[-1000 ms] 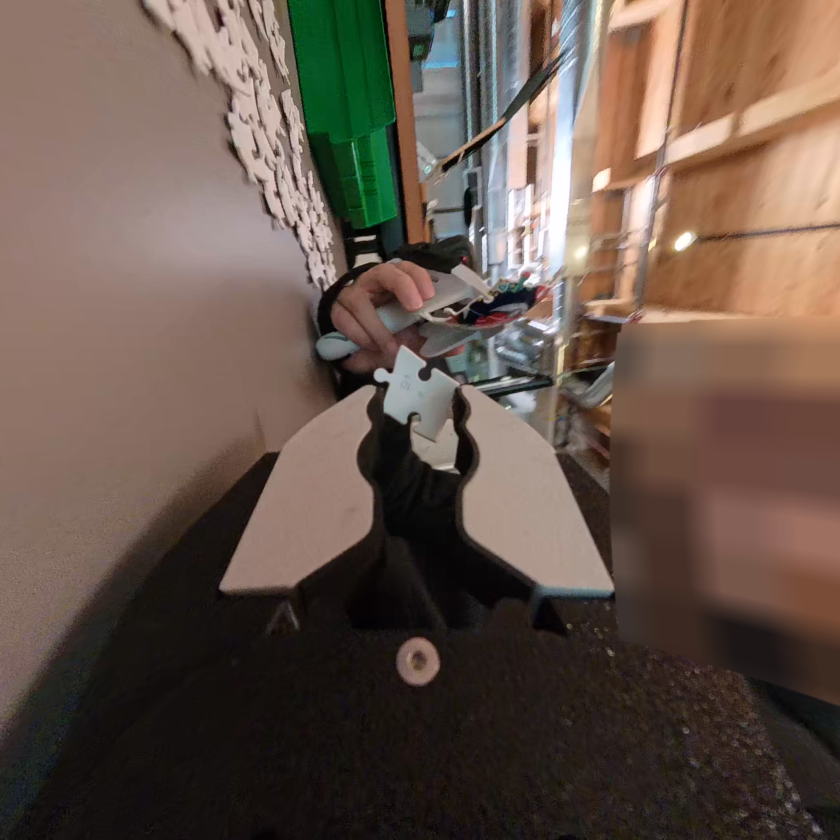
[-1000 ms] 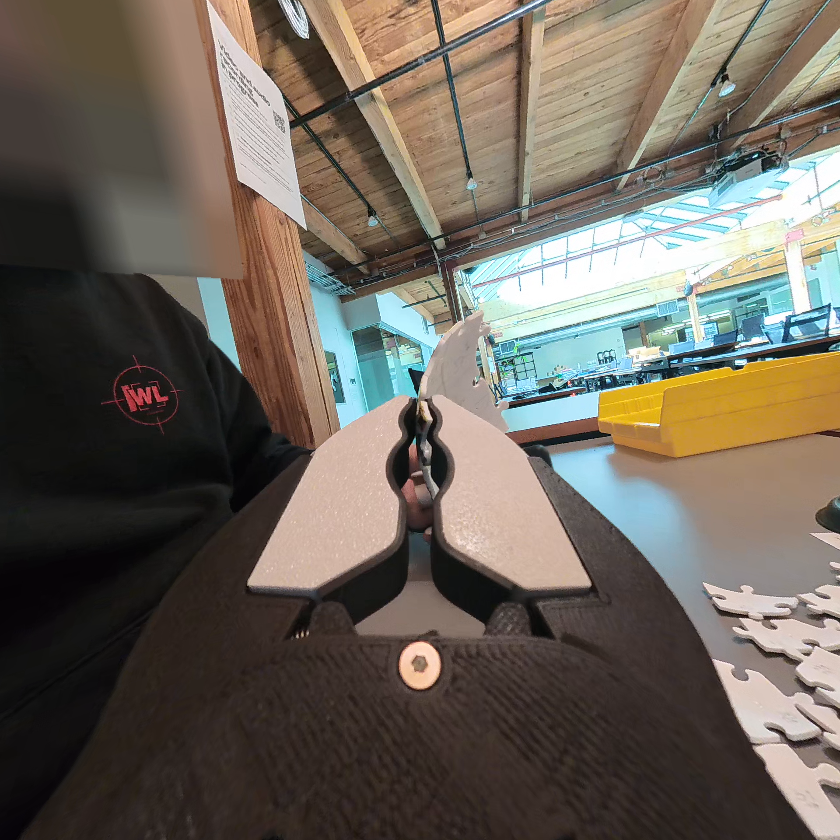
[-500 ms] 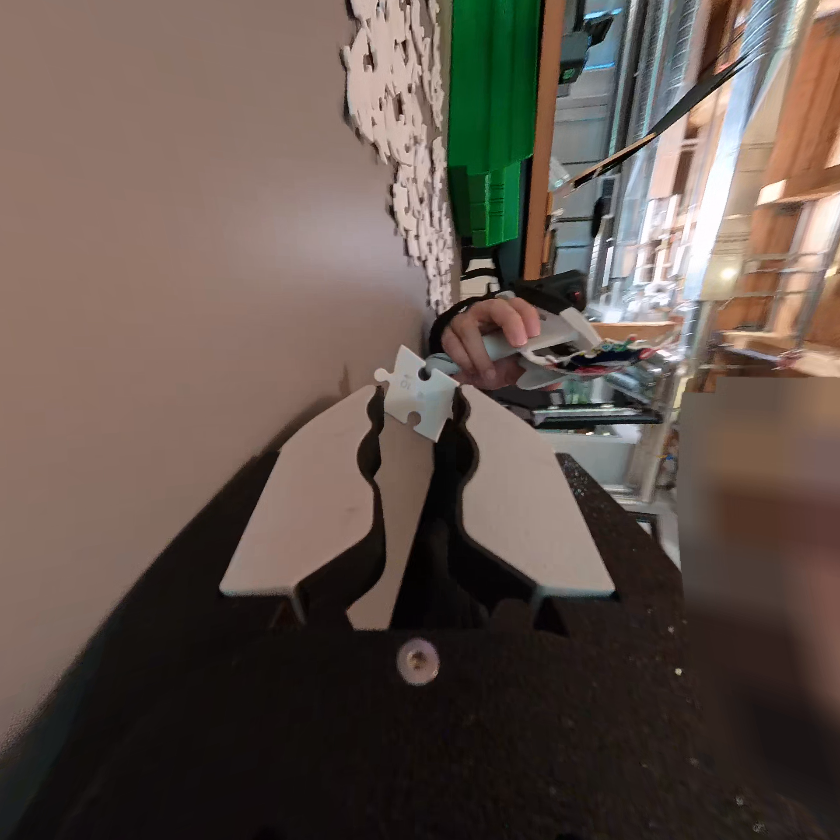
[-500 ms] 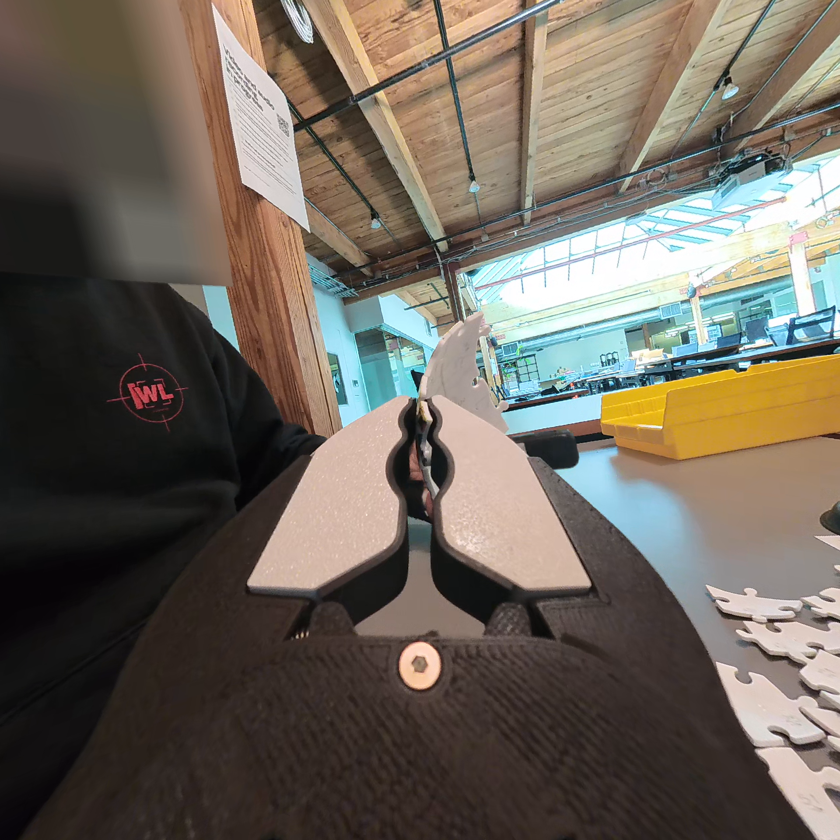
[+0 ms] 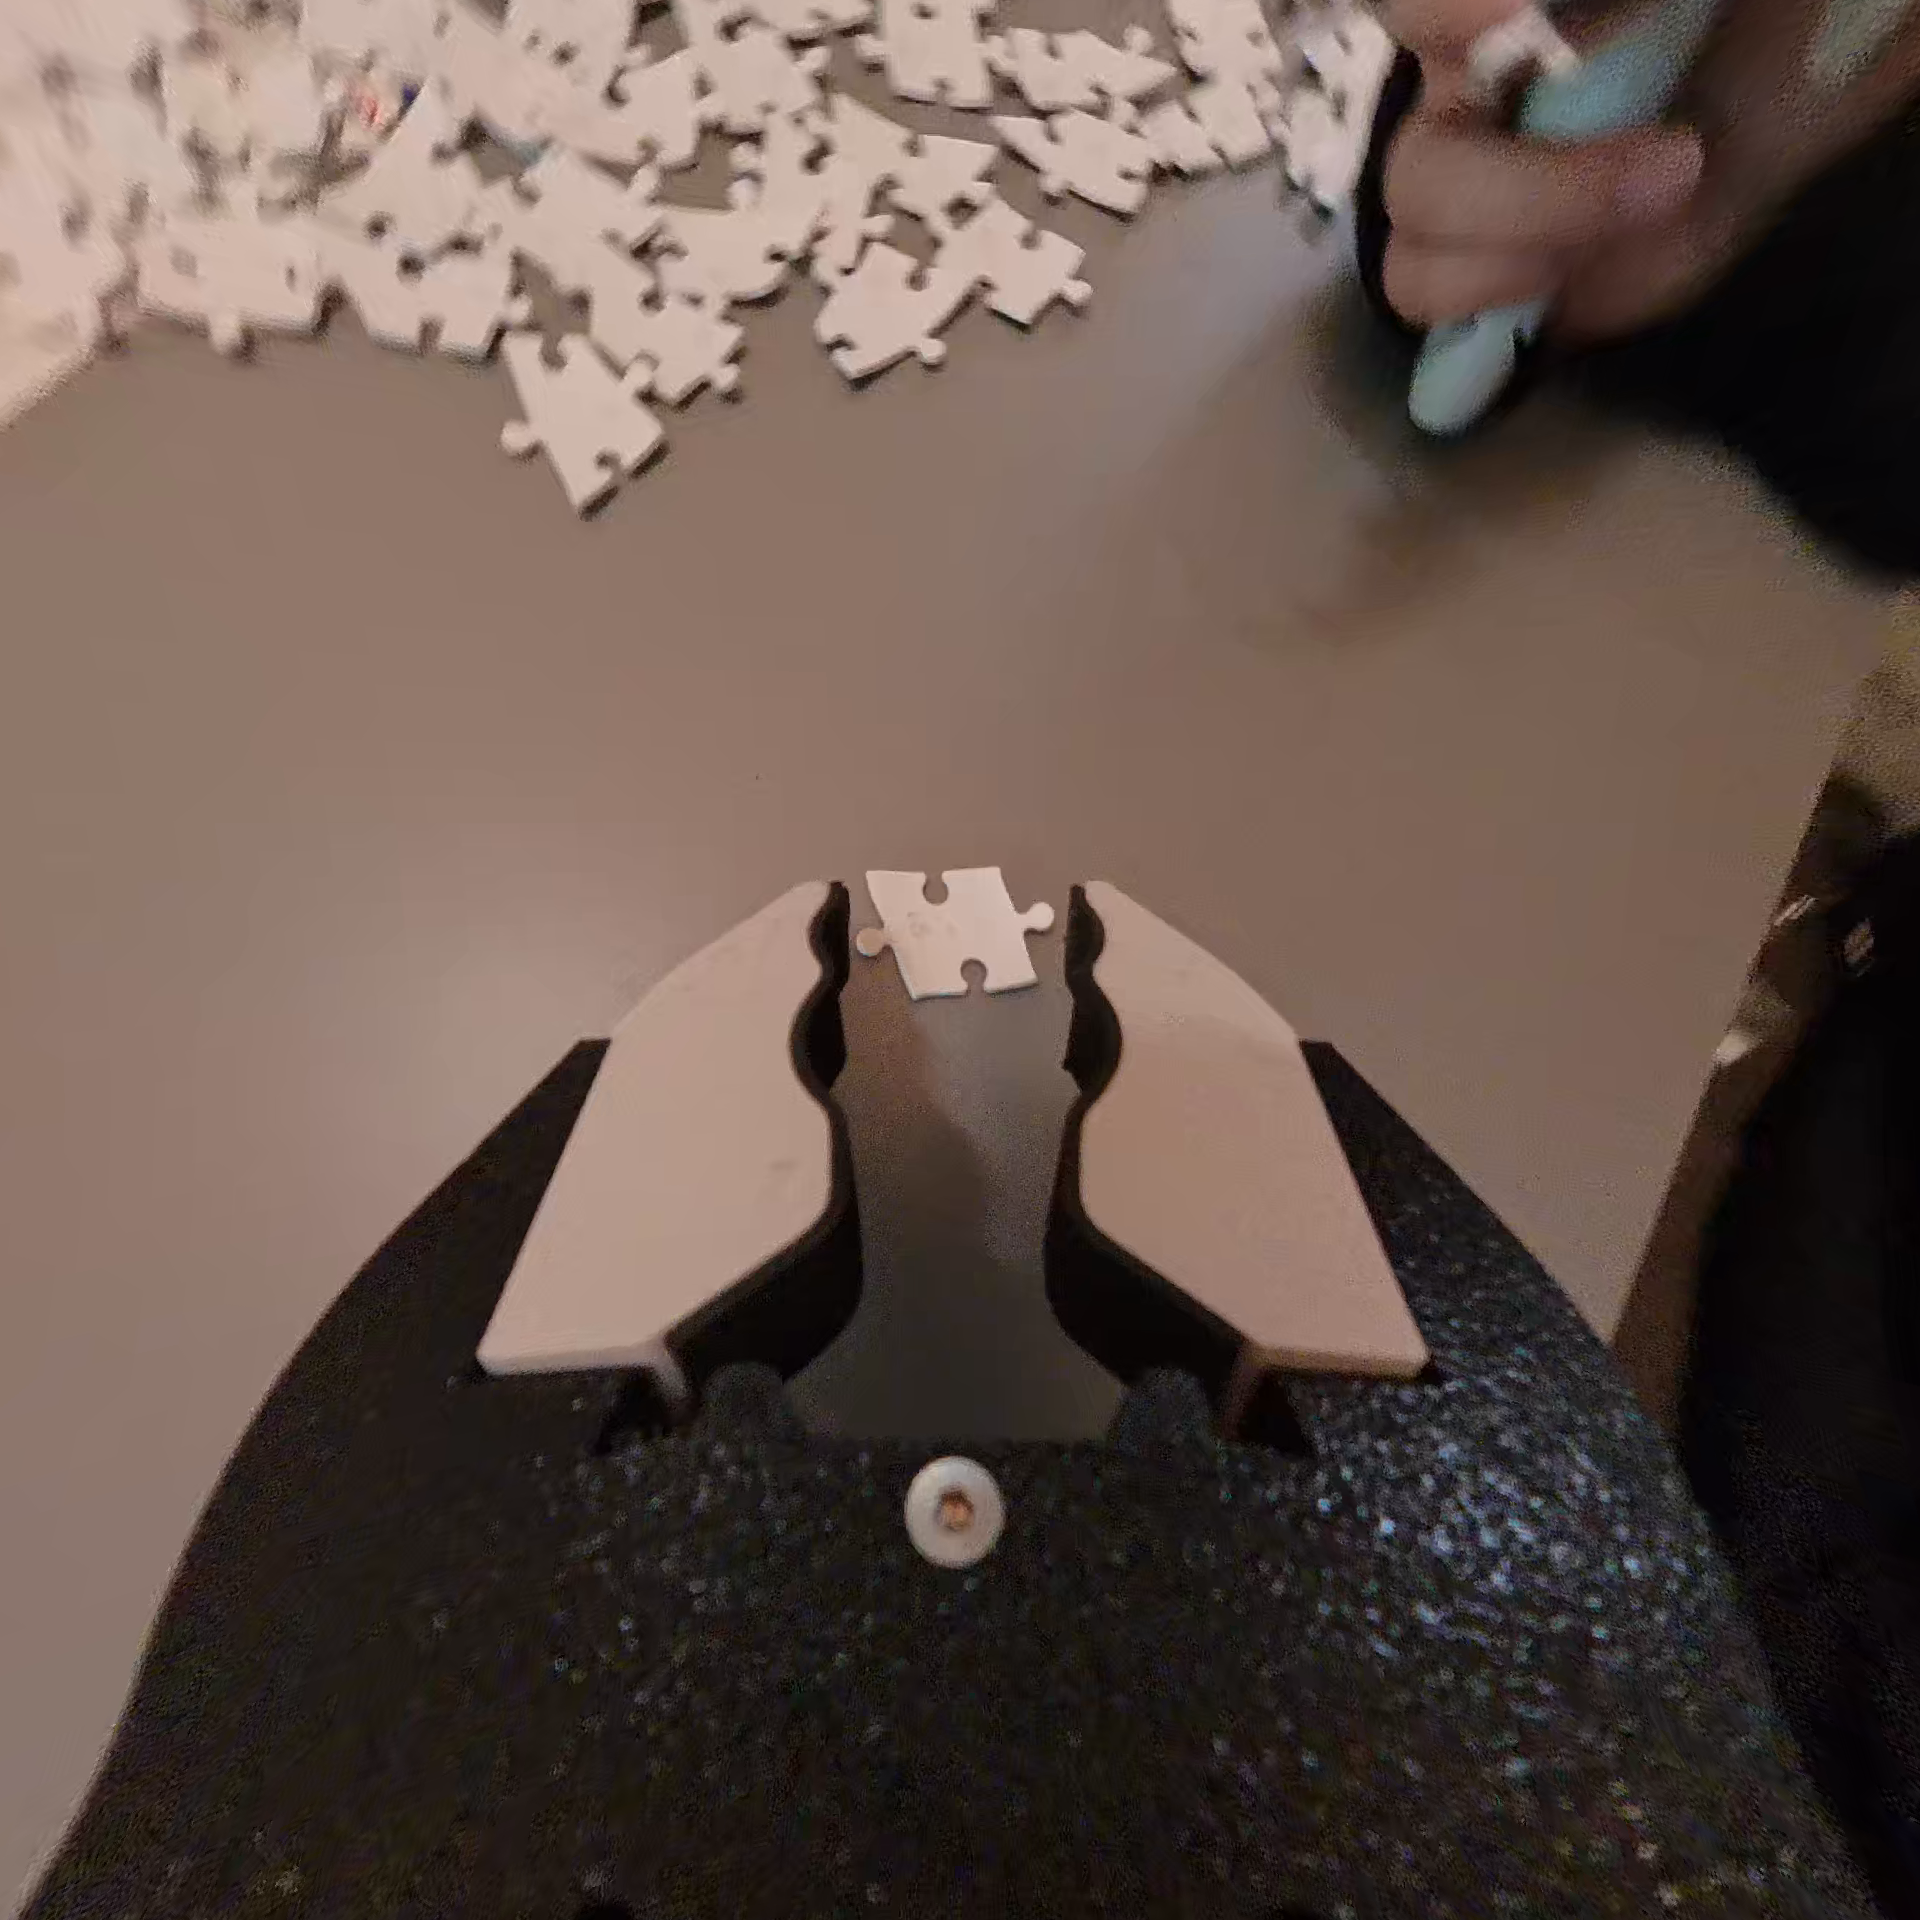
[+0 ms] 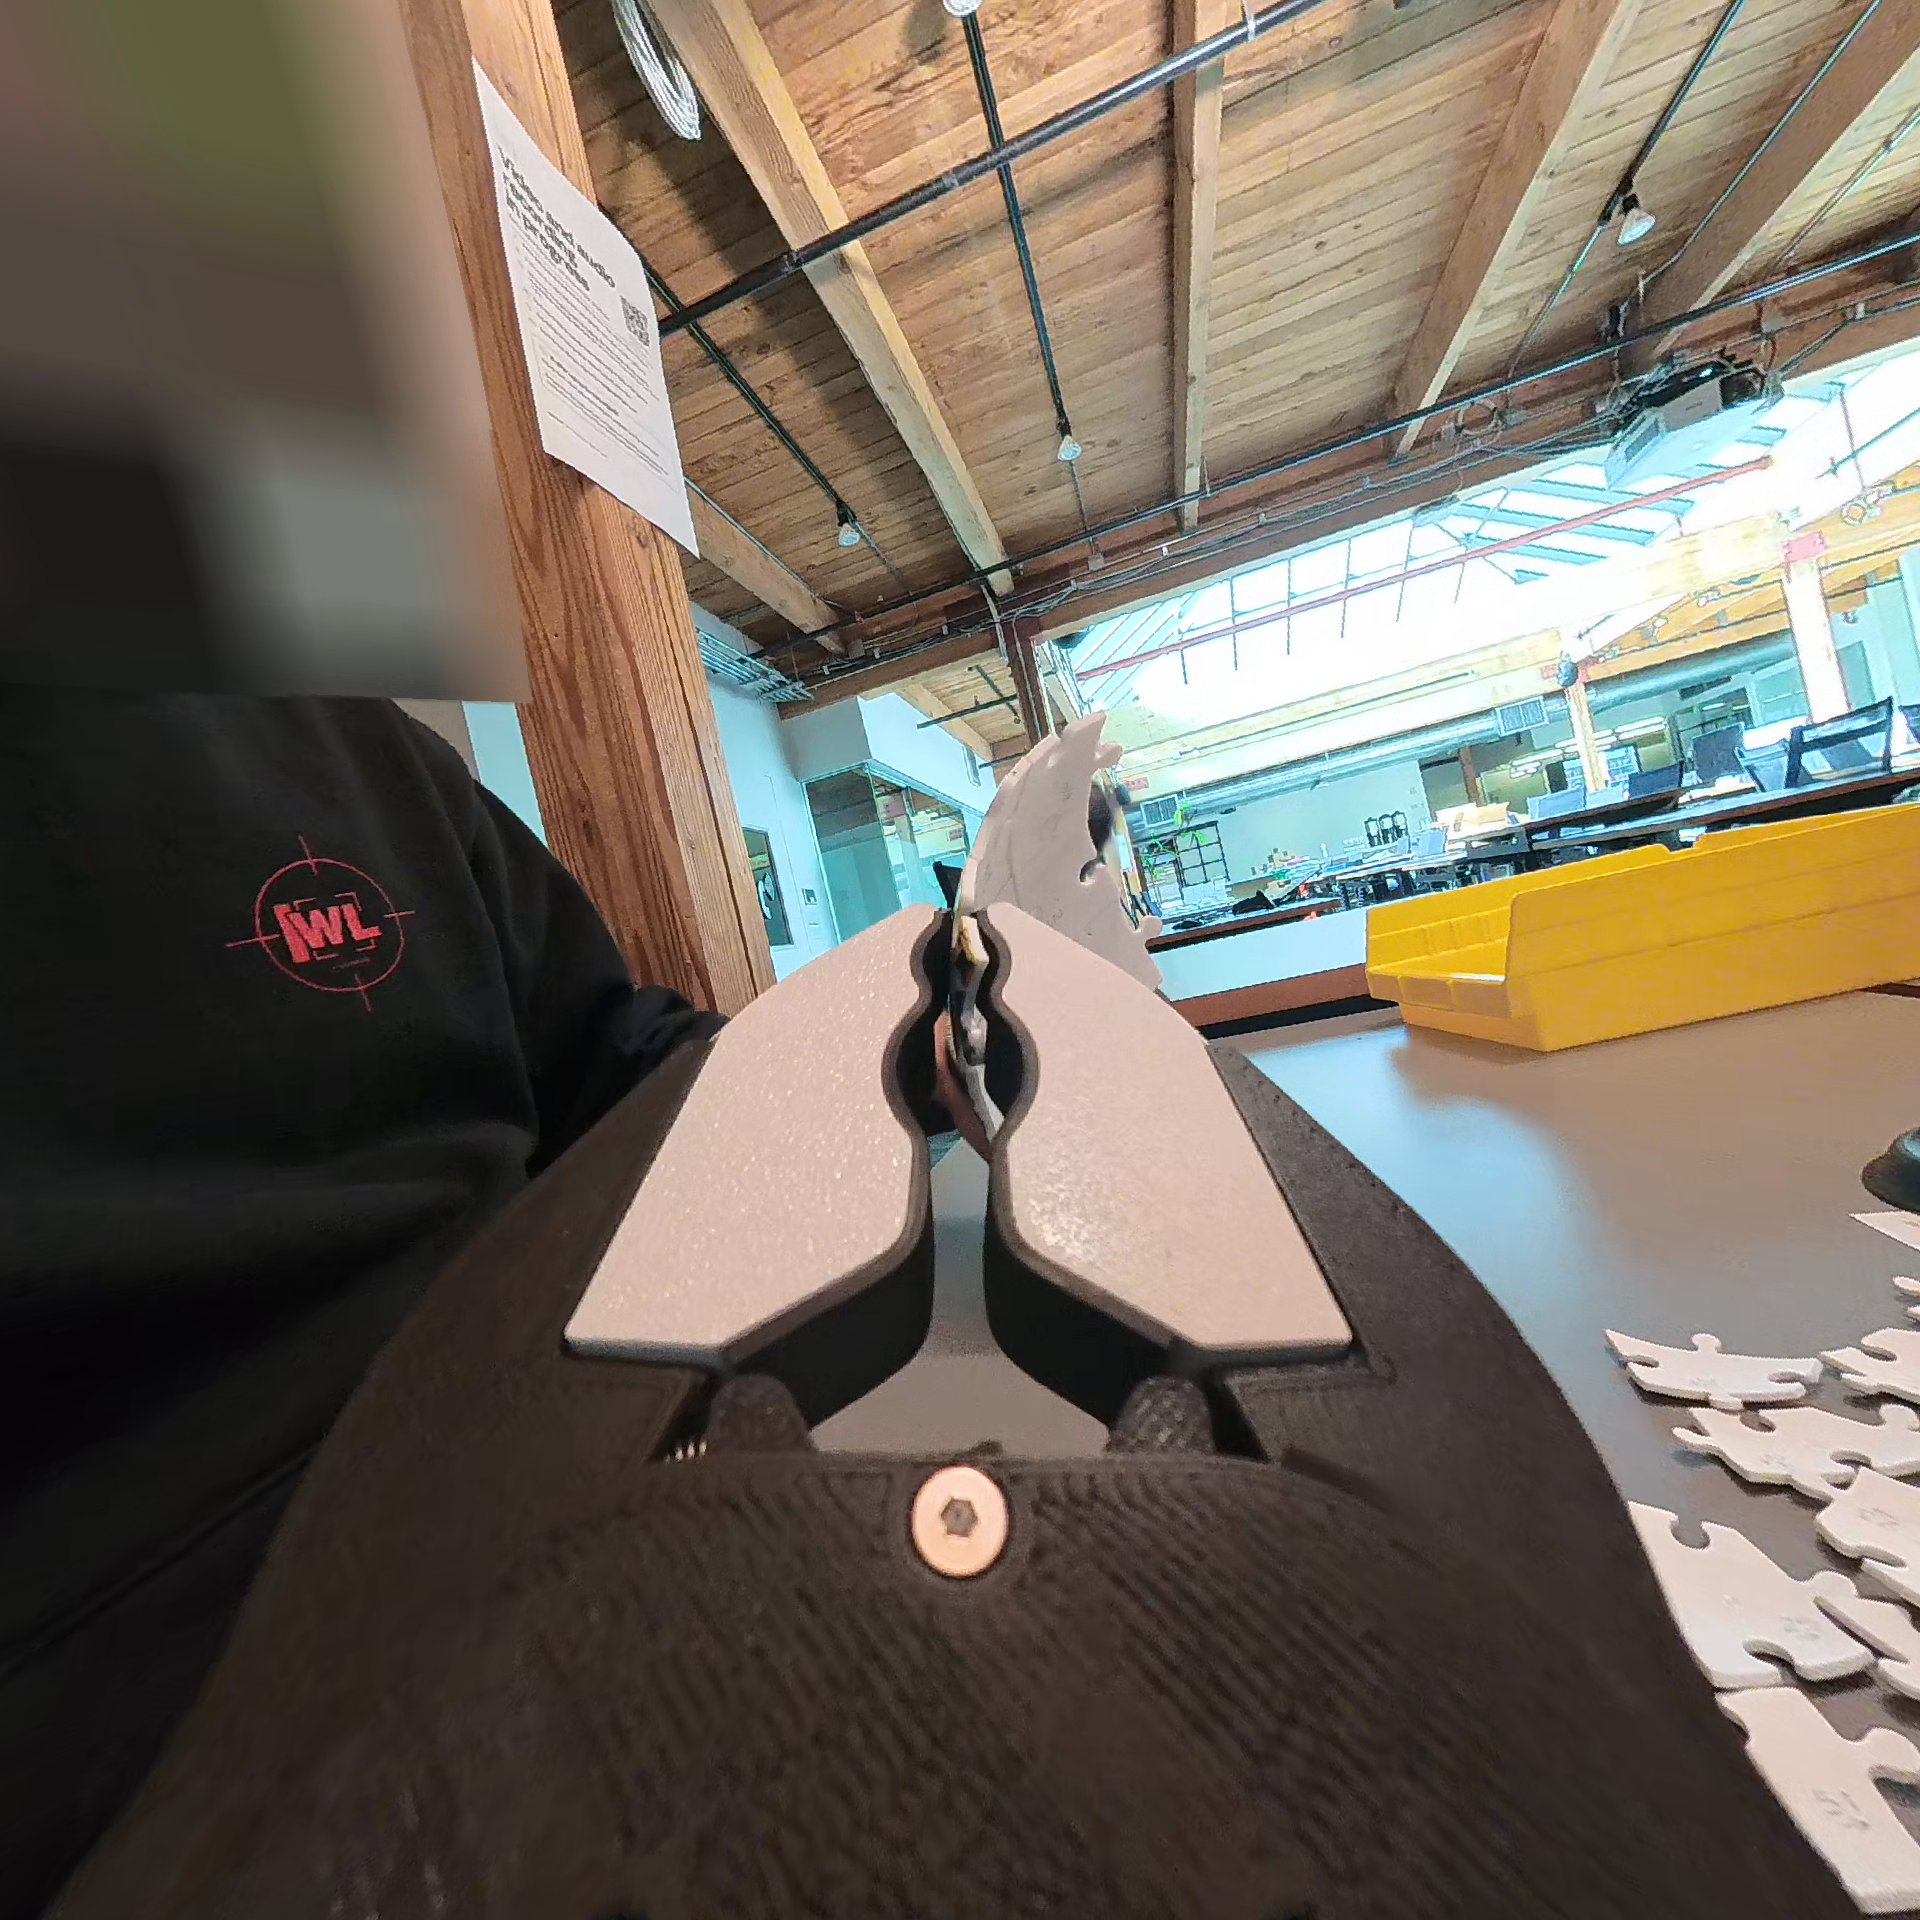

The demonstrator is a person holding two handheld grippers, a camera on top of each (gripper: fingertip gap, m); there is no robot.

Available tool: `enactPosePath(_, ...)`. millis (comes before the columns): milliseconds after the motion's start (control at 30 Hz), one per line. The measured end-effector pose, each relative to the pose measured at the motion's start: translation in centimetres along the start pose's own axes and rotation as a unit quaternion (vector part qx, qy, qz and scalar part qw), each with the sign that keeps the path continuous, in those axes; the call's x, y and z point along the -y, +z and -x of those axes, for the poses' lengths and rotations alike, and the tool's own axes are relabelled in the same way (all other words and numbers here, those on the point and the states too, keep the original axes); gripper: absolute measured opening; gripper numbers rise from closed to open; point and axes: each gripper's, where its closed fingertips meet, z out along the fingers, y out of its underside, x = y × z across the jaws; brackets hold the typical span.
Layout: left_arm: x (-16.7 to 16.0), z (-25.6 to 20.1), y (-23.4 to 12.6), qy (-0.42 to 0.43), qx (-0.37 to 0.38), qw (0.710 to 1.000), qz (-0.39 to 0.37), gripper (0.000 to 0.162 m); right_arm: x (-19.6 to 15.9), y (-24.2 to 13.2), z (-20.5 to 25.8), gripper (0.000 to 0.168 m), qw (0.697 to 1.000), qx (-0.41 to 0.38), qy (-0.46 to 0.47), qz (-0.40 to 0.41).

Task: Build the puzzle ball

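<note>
Grey table (image 5: 520, 675) littered with loose white puzzle pieces (image 5: 644, 156) along the far side, plus more of them by a yellow bin (image 6: 1621, 925) over in the right wrist view, all under a big timber-beamed ceiling (image 6: 1299, 260) with a wooden post (image 6: 613, 623) carrying a paper notice (image 6: 587, 343). Left gripper (image 5: 954, 906) pointing down at the table, spread wide and holding nothing, with a single puzzle piece (image 5: 951, 930) lying flat right between the fingertips, clear of both. Right gripper (image 6: 964, 920) raised up and pinched tight on the curved part-built puzzle ball (image 6: 1049, 842), which sticks up past the tips.
</note>
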Motion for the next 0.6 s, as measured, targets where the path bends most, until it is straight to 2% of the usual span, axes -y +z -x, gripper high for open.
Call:
enactPosePath(100, -0.4, -0.8, -0.4, 0.138, 0.018, 0.99, 0.016, 0.046, 0.0, 0.0, 0.0, 0.003, 1.0, 0.002, 0.0, 0.002)
enactPosePath(200, -1.2, -0.9, 0.1, 0.205, 0.037, 0.977, 0.047, 0.047, 0.0, 0.0, 0.1, 0.003, 1.0, 0.002, 0.0, 0.002)
enactPosePath(267, -1.7, -0.9, 1.0, 0.188, 0.036, 0.979, 0.063, 0.047, 0.0, 0.0, 0.1, 0.003, 1.0, 0.002, 0.0, 0.001)
enactPosePath(433, -2.0, -0.4, 1.8, 0.081, 0.005, 0.994, 0.07, 0.045, 0.0, 0.0, 0.1, 0.003, 1.0, 0.002, -0.003, 0.0)
enactPosePath(467, -2.0, -0.2, 1.8, 0.08, 0.007, 0.995, 0.065, 0.037, 0.0, 0.0, 0.1, 0.003, 1.0, 0.002, -0.002, 0.0)
enactPosePath(600, -2.0, -0.1, 1.8, 0.077, 0.011, 0.996, 0.052, 0.035, 0.0, 0.0, 0.1, 0.003, 1.0, 0.003, -0.001, 0.001)
